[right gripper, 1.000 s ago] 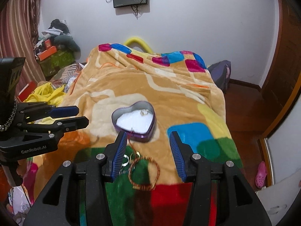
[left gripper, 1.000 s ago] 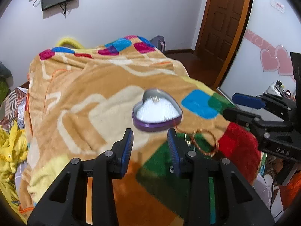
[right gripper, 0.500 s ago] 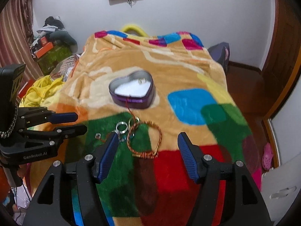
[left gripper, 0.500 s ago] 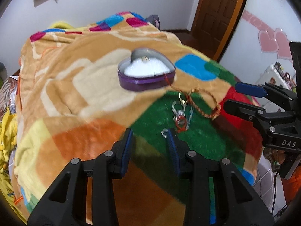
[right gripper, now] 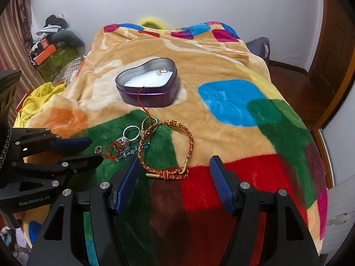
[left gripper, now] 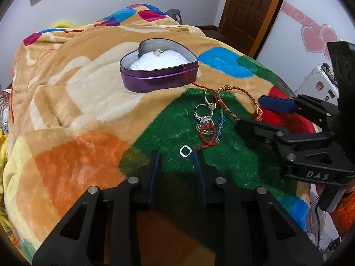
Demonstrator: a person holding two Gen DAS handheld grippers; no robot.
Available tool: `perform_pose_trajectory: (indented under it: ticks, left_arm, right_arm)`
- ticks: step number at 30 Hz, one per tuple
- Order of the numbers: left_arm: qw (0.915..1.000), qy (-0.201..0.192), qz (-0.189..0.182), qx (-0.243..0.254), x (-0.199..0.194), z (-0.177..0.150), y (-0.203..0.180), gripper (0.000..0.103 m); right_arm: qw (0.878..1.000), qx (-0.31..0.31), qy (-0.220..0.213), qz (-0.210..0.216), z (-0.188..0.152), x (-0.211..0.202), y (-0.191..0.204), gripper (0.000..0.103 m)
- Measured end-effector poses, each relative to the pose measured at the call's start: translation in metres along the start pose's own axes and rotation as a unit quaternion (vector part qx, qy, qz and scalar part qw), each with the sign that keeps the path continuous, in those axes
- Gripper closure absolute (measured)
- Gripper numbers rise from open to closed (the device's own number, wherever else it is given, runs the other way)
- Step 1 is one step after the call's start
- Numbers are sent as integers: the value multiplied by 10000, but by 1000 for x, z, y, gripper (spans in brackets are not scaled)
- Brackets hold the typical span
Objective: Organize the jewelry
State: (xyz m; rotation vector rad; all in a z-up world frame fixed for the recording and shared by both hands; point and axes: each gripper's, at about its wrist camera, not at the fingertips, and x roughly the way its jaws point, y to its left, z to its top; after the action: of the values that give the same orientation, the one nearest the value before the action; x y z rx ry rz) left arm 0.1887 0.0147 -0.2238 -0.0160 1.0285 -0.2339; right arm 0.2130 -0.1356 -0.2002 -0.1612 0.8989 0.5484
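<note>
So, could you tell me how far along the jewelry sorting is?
Barely started: one ring lies in the heart-shaped tin. In hand: nothing yet; the left gripper, jaws closing, nears the small square ring, and the open right gripper straddles the braided bracelet. The silver rings and beads remain on the blanket.

At the bottom centre, the left gripper (left gripper: 177, 158) hangs low over the blanket (left gripper: 73, 102), its jaws just narrowed and nothing pinched, a small square ring (left gripper: 185, 151) lying between the tips. A purple heart-shaped tin (left gripper: 158, 77) sits upper centre, a ring (left gripper: 158, 51) on its white padding. The right gripper (left gripper: 255, 115) reaches in from the right, its jaws apart.
</note>
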Motion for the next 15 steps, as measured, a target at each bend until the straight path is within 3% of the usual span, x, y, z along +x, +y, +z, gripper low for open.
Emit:
perform_pose_trajectory:
  ticks: [4,9,11,15]
  left_arm:
    - [9999,-60,-121,17,2,1,-1,85]
    - [9997,-124,-153,131,4,1,-6,94]
    - [9997,-142,-144,137,4,1,-6,94]
    - [9997,-196,-125,101,1,0,-6,94]
  right_arm:
    - [9999,-164,-32,-17,1,5,4,43]
    - [9998,-150,-87,-43,3,6,2,63]
    - [9999,-97,-110,-23,4,4,-2,75]
    - [9997,-77,-230,5,5,-2,-3,83]
